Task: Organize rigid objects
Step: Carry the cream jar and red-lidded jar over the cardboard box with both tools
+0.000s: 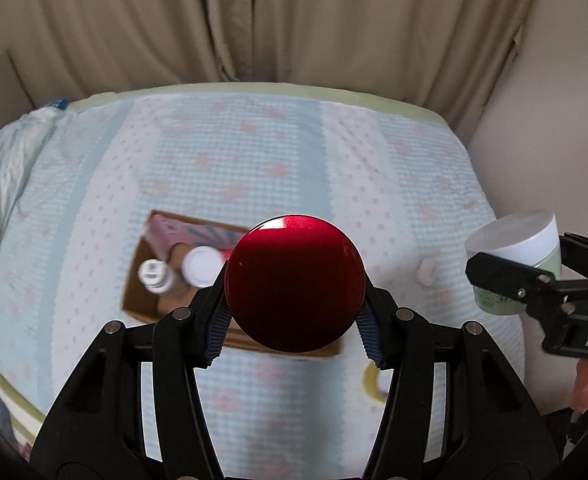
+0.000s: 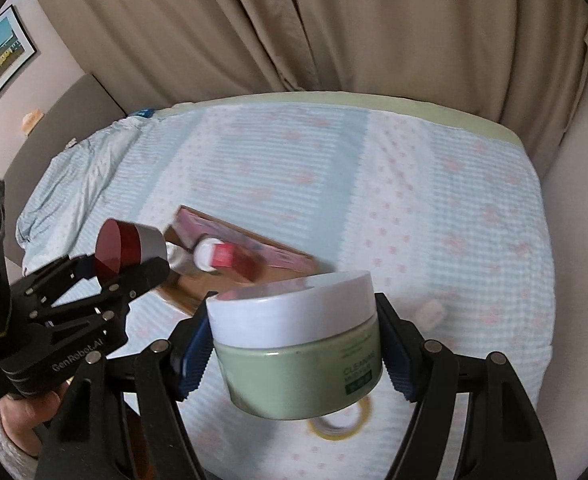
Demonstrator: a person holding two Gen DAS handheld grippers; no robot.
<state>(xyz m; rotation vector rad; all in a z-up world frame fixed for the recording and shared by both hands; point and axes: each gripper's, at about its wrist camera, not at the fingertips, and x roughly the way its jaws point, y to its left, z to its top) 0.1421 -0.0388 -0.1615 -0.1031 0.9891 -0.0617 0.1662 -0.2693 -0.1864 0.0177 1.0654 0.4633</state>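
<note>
Left wrist view: the red jar [image 1: 296,282] fills the centre, its glossy lid facing the lens, pinched at both flanks by the left gripper [image 1: 296,312], whose jaws are closed to the jar's width with the ribbed blue pads [image 1: 218,330] pressed on its sides. It hangs in the air above the box [image 1: 161,276] on the bed [image 1: 253,152], which suggests it is being carried there to be put away; the side grip keeps the base free for setting down. The right wrist view shows this jar has a grey body under the red cap. In that view the green jar [image 2: 300,364], white-lidded, sits tilted between the jaws of the right gripper [image 2: 298,354], which are closed on its walls, also held aloft, just right of the box and nearer the camera. Likely both jars are meant for the box, which already holds a white bottle [image 1: 155,276], a white-capped red tube [image 2: 217,256] and a pink carton [image 2: 237,236]. Two items lie loose on the cover: a tape roll [image 2: 340,426] under the green jar and a small white piece [image 2: 430,314] to the right. Legible writing: "CLEANING" on the green jar, smaller lines too blurred; "GenRobot.AI" on the left gripper's body; "DAS", cut off, on the right one. A curtain [image 1: 294,20] hangs behind the bed.
</note>
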